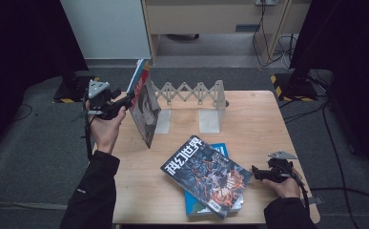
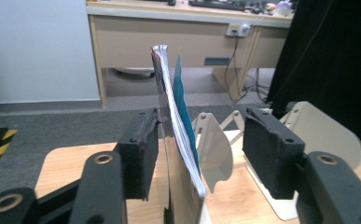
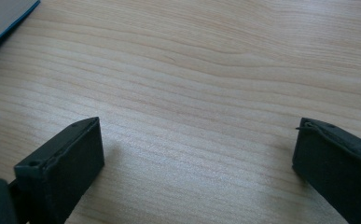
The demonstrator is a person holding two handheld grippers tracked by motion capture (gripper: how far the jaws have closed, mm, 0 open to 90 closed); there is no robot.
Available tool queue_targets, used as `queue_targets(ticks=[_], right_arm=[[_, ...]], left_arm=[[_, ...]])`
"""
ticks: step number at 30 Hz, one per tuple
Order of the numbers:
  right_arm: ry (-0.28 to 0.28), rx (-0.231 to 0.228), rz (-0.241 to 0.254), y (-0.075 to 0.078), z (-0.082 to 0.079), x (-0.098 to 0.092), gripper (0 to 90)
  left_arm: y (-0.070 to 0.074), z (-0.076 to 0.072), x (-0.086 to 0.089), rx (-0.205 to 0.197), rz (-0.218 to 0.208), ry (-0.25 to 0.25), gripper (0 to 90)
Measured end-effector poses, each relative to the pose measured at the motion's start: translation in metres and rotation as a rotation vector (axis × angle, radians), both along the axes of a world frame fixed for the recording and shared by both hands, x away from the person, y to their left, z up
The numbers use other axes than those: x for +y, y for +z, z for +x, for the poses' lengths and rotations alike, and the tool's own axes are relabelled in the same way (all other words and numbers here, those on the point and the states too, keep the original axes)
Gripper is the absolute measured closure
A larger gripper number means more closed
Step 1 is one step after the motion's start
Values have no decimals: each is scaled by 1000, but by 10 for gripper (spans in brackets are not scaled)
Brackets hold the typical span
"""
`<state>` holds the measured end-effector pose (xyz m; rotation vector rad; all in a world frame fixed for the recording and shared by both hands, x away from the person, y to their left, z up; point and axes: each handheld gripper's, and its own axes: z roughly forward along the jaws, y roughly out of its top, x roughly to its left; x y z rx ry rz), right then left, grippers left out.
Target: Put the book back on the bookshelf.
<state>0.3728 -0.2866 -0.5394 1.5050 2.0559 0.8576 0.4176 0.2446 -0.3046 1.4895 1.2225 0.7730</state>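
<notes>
Work: standing magazines upright in the rack (image 1: 191, 93) at the far edge of the surface (image 1: 263, 124).
Upright magazines: two stand (image 1: 145, 107) at the far left corner, against the rack's left plate and leaning a little; in the left gripper view their top edges (image 2: 169, 79) fan apart.
Left tool: (image 1: 125, 101) spread around the upright pair; one pad (image 2: 143, 149) lies against the near cover, while the other pad (image 2: 271, 151) stands well clear, so nothing is pinched.
Right tool: (image 1: 256, 172) spread wide and low over bare wood near the right edge, just beside the flat pile.
Flat pile: a dark-covered magazine (image 1: 206, 174) lies askew on a blue one (image 1: 222, 151) at the near edge, roughly mid-surface.
Handling: by the look of them, thin, light and floppy; glossy covers are likely slippery, and loose pages will sag or splay if gripped at a corner.
Where to hold: likely best across the spine side, pinching the whole thickness near its middle; the top one overhangs the blue one, giving a free edge to slip a pad under.
Risk: the leaning pair may slide or topple once unsupported.
</notes>
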Motion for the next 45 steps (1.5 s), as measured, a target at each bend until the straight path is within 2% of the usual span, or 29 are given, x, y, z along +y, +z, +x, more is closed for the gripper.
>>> queue_targets(ticks=[7, 17, 20, 22, 25, 31, 32, 34, 37, 39, 45], right_arm=[[-3, 3, 0, 0, 0, 0, 15], [-2, 4, 1, 0, 0, 0, 14], [-4, 6, 3, 0, 0, 0, 19], [-12, -3, 4, 0, 0, -1, 38], [-28, 0, 8, 2, -1, -1, 81], [-43, 7, 0, 5, -2, -3, 152], [-41, 9, -1, 5, -2, -3, 157], [-42, 15, 3, 6, -2, -3, 157], [-38, 22, 8, 7, -3, -3, 168], [-39, 15, 8, 9, -3, -3, 174], [-36, -31, 23, 20, -7, -4, 175]], left_arm=[[-11, -23, 10, -18, -9, -37, 414], [-33, -45, 13, 4, -4, -61, 379], [-42, -51, 15, 26, 0, -75, 366], [-49, -55, 15, 32, 14, -76, 362], [-62, -59, 16, 60, 13, -95, 355], [-84, -63, 13, 100, 52, -117, 351], [-88, -63, 11, 113, 61, -123, 350], [-94, -63, 8, 126, 48, -142, 348], [-104, -63, 3, 147, 74, -154, 344], [-110, -62, 2, 151, 84, -172, 342], [-131, -62, -3, 190, 65, -228, 321]])
